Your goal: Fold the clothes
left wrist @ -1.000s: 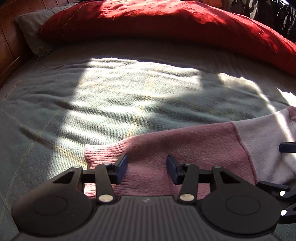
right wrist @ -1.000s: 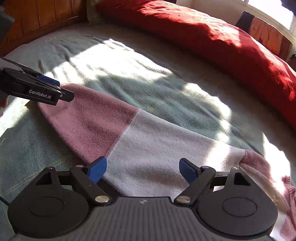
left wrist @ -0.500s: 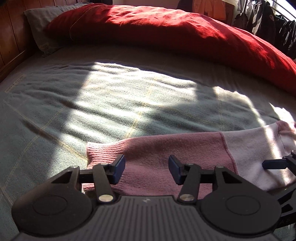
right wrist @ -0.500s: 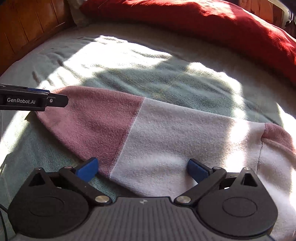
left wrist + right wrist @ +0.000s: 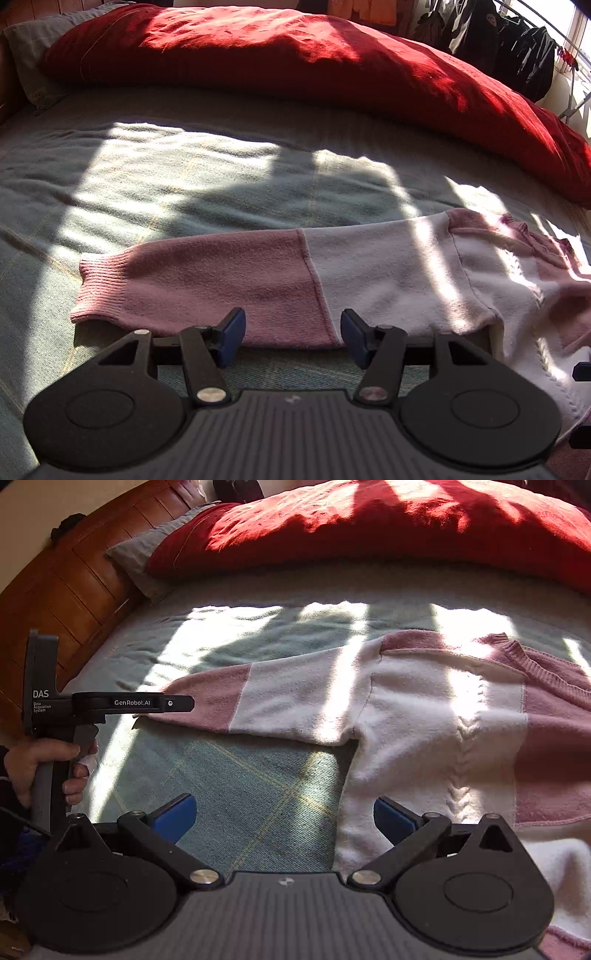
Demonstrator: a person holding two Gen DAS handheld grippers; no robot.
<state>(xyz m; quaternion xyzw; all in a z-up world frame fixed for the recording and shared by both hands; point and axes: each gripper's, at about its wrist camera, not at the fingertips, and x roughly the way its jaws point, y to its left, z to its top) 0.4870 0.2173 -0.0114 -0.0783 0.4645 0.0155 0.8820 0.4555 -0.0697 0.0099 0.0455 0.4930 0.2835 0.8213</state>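
Note:
A pink and white knit sweater [image 5: 436,716] lies flat on the bed, its sleeve [image 5: 258,273] stretched out to the left with the ribbed pink cuff [image 5: 99,288] at the end. My left gripper [image 5: 291,338] hovers open just in front of the sleeve's near edge, nothing between its blue pads. In the right wrist view the left gripper [image 5: 184,703] appears side-on, held by a hand [image 5: 33,760] near the cuff. My right gripper [image 5: 284,818] is open and empty, above the bedspread beside the sweater's left side hem.
The sweater rests on a grey-green bedspread [image 5: 240,786] with sun patches. A red duvet [image 5: 295,62] and a grey pillow [image 5: 147,554] lie along the far side. A wooden headboard [image 5: 62,587] stands at left. Dark clothes [image 5: 498,40] hang at far right.
Both grippers have pulled back from the sweater toward me and risen, so the whole sleeve and body now show. The sleeve lies flat, released. Both stay open.

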